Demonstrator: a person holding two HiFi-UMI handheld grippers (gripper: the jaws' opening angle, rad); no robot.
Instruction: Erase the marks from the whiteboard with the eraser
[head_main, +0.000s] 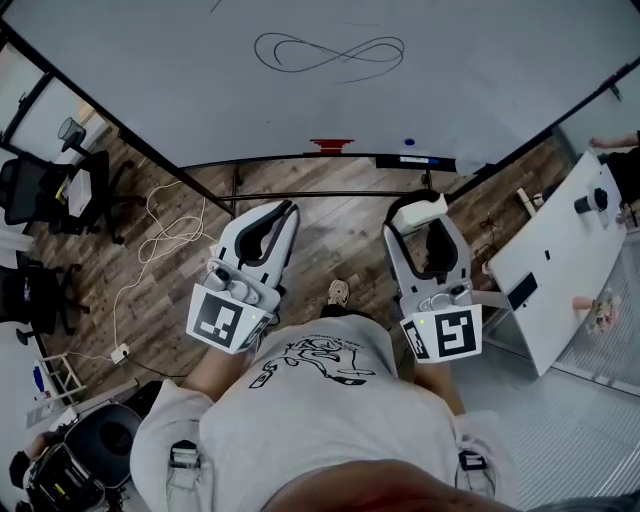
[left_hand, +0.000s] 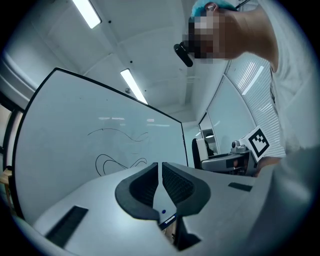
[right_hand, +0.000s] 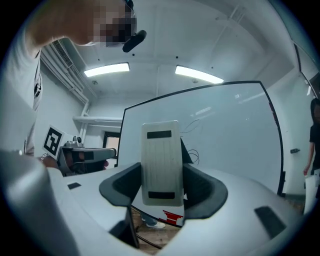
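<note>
a wood-plank floor (head_main: 340, 235) runs under a wide whiteboard (head_main: 150, 80) on a black frame, seen from above. far left stand dark office chairs (head_main: 30, 190), with a pale cable (head_main: 165, 235) looping over the planks beside them. the left gripper (head_main: 272, 225) hangs low in front of the board, well short of it, its jaws pressed together with only a thin slit between the pads and nothing in them. on the board, a looping figure-eight scribble (head_main: 330, 52) sits up near the middle. the right gripper (head_main: 425, 222) is clamped on the eraser (right_hand: 161, 160), a pale block standing upright between the jaws, apart from the board. at far right is a white table (head_main: 555, 245).
</note>
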